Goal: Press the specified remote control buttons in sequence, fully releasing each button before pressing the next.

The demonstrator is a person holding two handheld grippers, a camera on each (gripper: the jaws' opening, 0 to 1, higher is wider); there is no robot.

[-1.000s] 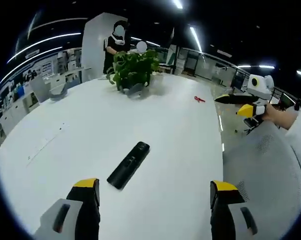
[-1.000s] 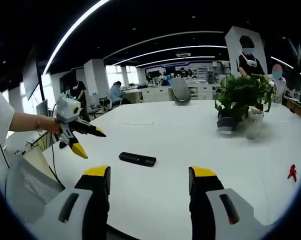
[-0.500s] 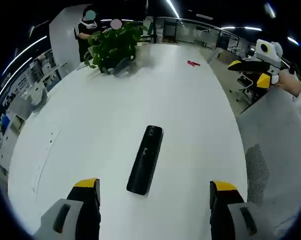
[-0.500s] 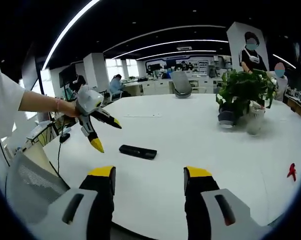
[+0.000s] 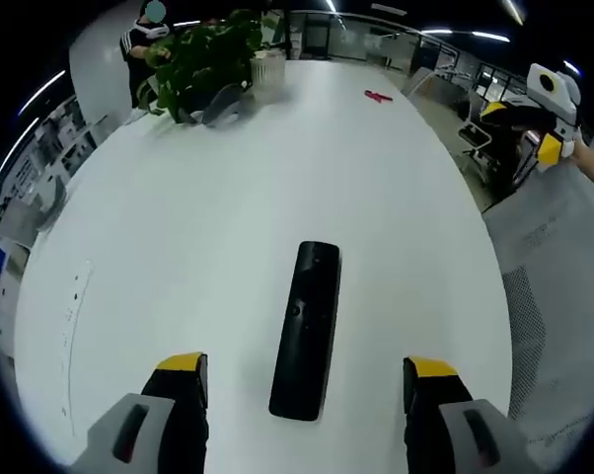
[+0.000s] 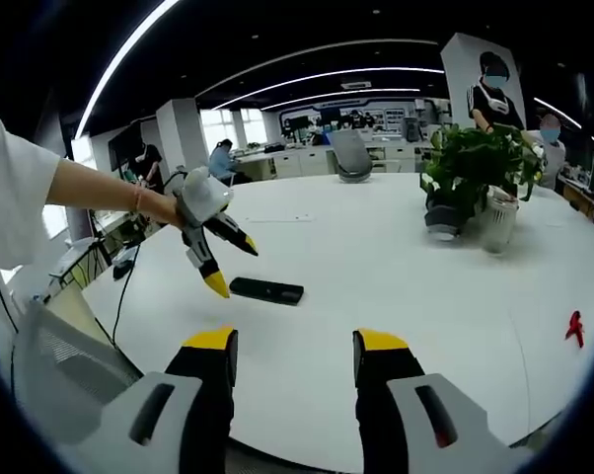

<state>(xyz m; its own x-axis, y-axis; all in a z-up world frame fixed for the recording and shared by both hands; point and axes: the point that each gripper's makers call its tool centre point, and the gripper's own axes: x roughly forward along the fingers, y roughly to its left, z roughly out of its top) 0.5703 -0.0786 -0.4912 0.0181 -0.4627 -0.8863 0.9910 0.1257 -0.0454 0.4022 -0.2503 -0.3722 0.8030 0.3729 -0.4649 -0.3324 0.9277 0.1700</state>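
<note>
A large white oval table (image 6: 406, 286) stands in an open-plan office under a dark ceiling crossed by long curved light strips (image 6: 317, 74). A leafy potted plant (image 6: 475, 168) sits on the table with a pale cup (image 6: 494, 225) beside it. White columns (image 6: 176, 143) and bright windows (image 6: 221, 128) line the far side, with desks and a grey office chair (image 6: 352, 158). A grey mesh chair back (image 5: 563, 296) is beside the table's edge.

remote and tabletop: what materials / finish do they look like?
Remote: looks like black plastic, mostly matte, a faint sheen along its long edge; buttons too dark to make out. Tabletop: smooth white surface, probably laminate or painted board, semi-gloss since soft ceiling-light glare shows on it; no grain or seams visible.
</note>
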